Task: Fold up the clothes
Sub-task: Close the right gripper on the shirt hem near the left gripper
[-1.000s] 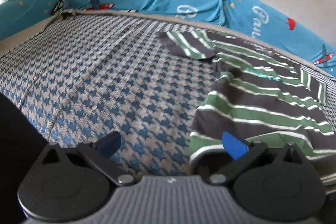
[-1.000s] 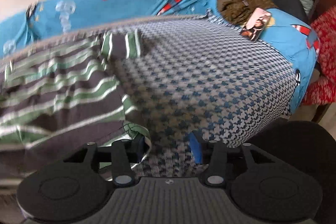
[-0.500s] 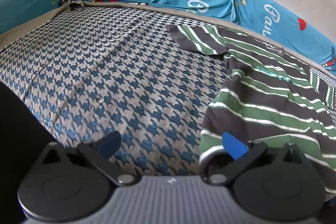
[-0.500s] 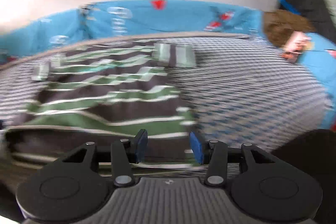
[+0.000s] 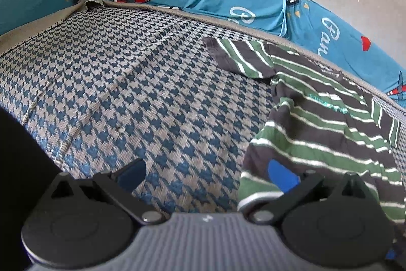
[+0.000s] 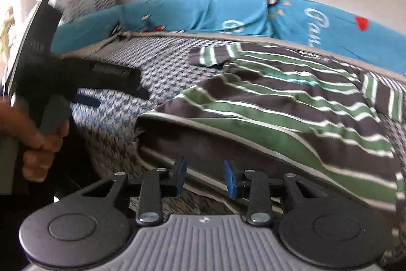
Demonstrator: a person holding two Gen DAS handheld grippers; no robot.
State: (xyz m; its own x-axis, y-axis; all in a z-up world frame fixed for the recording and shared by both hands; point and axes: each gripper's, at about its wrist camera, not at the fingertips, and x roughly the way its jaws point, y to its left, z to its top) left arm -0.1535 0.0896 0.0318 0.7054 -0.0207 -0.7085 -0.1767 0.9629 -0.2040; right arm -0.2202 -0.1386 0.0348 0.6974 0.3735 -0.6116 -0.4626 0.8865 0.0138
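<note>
both grippers sit at the near hem of the striped shirt [image 6: 291, 103], spread flat on the houndstooth mattress [image 5: 142, 98] toward its far right, likely to lift that edge for a fold. the left gripper [image 5: 206, 173] gapes wide beside the cloth; the right gripper [image 6: 204, 175] has just been closing, hem between its pads, not yet pinched.

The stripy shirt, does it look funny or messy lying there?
Yes. The shirt isn't flat: its near hem is lifted and bunched into a hump off the mat, and one sleeve sticks out sideways. Nothing looks torn or spilled.
</note>
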